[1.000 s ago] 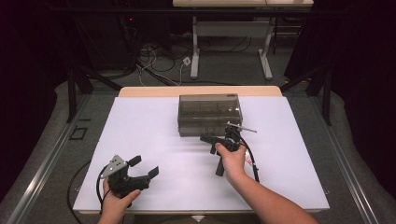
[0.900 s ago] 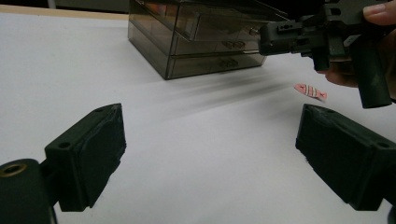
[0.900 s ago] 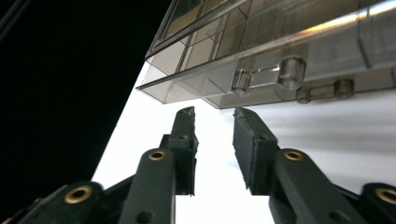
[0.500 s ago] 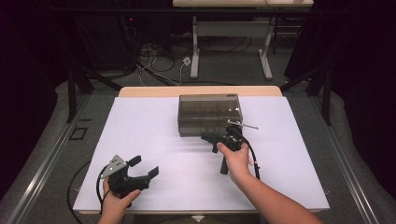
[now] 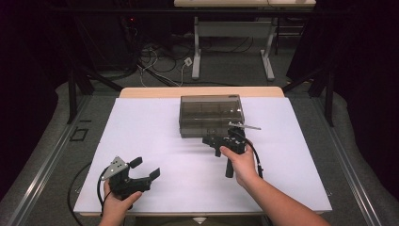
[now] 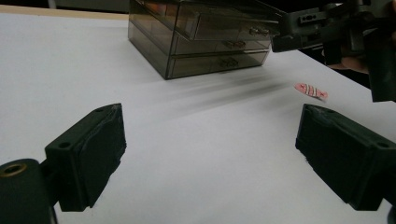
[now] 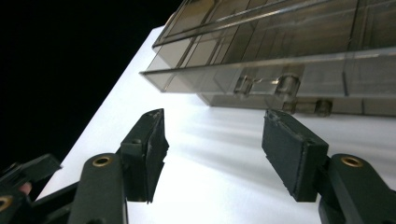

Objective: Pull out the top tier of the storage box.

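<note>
Your right tool point(image 5: 214, 141) sits just in front of the smoky drawer box point(image 5: 211, 114), jaws spread partway and just opened further, with nothing between them; in the right gripper view the top drawer's clear handle point(image 7: 266, 84) lies just beyond the pads, untouched. That top drawer stands slightly pulled out. Your left tool point(image 5: 147, 168) hovers near the tabletop's point(image 5: 141, 136) front left corner, jaws spread wide and empty. A small pink striped piece point(image 6: 311, 90) lies on the tabletop near your right tool. Between your two tools the white surface is bare, and the box sits by the far edge.
</note>
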Demonstrator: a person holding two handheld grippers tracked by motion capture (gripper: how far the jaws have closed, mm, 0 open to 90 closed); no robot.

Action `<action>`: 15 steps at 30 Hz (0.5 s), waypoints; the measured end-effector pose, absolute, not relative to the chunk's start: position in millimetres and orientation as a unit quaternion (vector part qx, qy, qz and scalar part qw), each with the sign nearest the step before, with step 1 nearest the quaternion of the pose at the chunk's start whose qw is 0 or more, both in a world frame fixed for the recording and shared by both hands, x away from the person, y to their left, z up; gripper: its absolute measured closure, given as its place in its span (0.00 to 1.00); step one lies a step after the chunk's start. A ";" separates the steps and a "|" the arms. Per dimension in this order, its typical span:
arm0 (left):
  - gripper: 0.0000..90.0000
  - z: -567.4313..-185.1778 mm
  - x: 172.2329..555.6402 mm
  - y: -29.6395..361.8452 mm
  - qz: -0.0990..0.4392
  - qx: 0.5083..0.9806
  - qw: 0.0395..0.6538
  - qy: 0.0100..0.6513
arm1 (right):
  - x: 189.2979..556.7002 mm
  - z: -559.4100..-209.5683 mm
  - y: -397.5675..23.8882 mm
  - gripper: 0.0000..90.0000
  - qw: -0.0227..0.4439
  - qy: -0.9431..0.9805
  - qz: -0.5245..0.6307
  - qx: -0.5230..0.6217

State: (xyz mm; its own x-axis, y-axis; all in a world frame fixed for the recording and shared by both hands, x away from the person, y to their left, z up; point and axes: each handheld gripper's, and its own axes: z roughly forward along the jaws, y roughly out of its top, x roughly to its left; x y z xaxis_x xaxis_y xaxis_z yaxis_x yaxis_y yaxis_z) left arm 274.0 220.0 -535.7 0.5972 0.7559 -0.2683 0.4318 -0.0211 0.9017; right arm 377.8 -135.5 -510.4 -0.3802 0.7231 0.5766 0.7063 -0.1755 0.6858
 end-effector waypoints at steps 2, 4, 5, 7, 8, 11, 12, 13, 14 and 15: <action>0.09 -535.7 273.9 219.9 0.146 0.700 0.556 0.425 | 376.6 -508.5 -136.6 0.44 0.013 0.647 0.530 0.548; 0.09 -535.7 273.9 219.9 0.146 0.700 0.556 0.425 | 375.3 -506.0 -137.5 0.44 0.025 0.654 0.532 0.538; 0.09 -535.7 274.0 219.9 0.146 0.700 0.555 0.424 | 374.8 -504.9 -137.9 0.44 0.025 0.656 0.532 0.534; 0.09 -535.9 274.1 219.8 0.146 0.701 0.555 0.424 | 373.9 -501.7 -138.2 0.41 0.036 0.667 0.529 0.523; 0.09 -535.9 274.1 219.7 0.146 0.701 0.555 0.424 | 373.3 -500.9 -137.9 0.40 0.049 0.668 0.532 0.519; 0.09 -535.8 274.1 219.8 0.146 0.701 0.555 0.424 | 372.4 -495.8 -137.4 0.36 0.054 0.670 0.535 0.511; 0.09 -535.8 274.1 219.9 0.146 0.701 0.555 0.424 | 372.1 -494.0 -138.1 0.33 0.044 0.673 0.532 0.512; 0.09 -535.8 274.1 219.9 0.146 0.701 0.555 0.424 | 372.0 -492.3 -138.3 0.33 0.042 0.676 0.528 0.513; 0.09 -535.9 274.1 219.9 0.146 0.701 0.555 0.424 | 372.2 -490.3 -138.7 0.32 0.041 0.682 0.522 0.511; 0.09 -535.8 274.1 220.0 0.146 0.701 0.555 0.424 | 372.3 -487.9 -139.3 0.30 0.047 0.690 0.516 0.506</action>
State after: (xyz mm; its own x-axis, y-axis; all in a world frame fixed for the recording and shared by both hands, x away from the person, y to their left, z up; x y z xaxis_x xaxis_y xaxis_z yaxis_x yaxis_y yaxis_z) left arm 274.1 220.0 -535.8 0.5975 0.7565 -0.2660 0.4327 -0.0249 0.9012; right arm 372.3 -139.3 -487.9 -0.4827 0.7467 0.4576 0.6503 -0.0445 0.7584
